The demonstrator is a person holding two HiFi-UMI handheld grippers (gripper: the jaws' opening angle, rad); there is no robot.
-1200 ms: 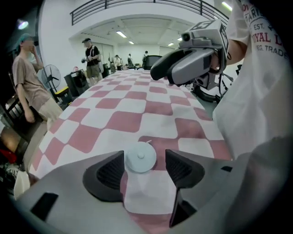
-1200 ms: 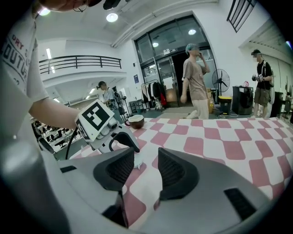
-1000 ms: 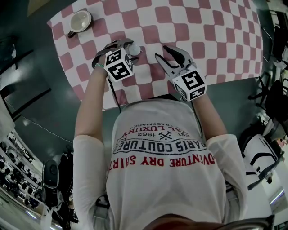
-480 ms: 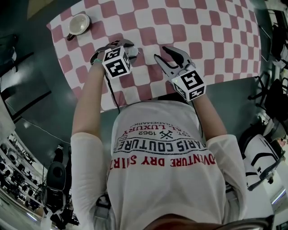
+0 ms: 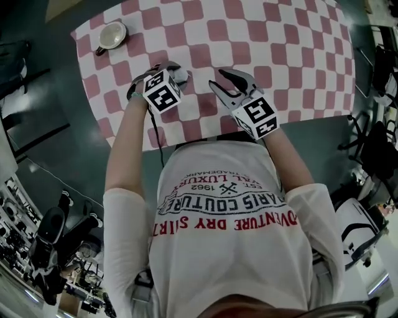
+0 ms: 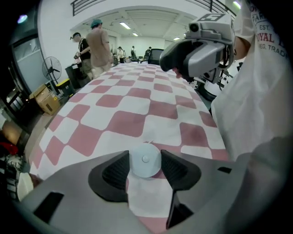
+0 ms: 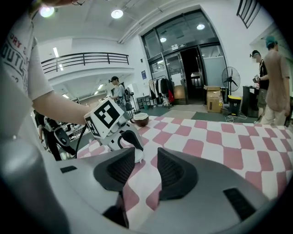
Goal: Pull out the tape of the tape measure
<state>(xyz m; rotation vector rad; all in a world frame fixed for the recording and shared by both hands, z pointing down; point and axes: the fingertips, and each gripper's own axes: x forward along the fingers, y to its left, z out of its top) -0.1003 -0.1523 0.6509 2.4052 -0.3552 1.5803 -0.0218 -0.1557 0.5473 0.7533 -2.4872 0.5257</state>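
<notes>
Now, tape measure clamped, left gripper

A bench under a pink-and-white checked cloth stands on a dark floor. Around it are white walls, a railed balcony, tall glass doors, a standing fan, cardboard boxes and round ceiling lights.

Right of the cup, the bench is open; nearer than the cup, left tool, tape measure and right tool block passage.
</notes>
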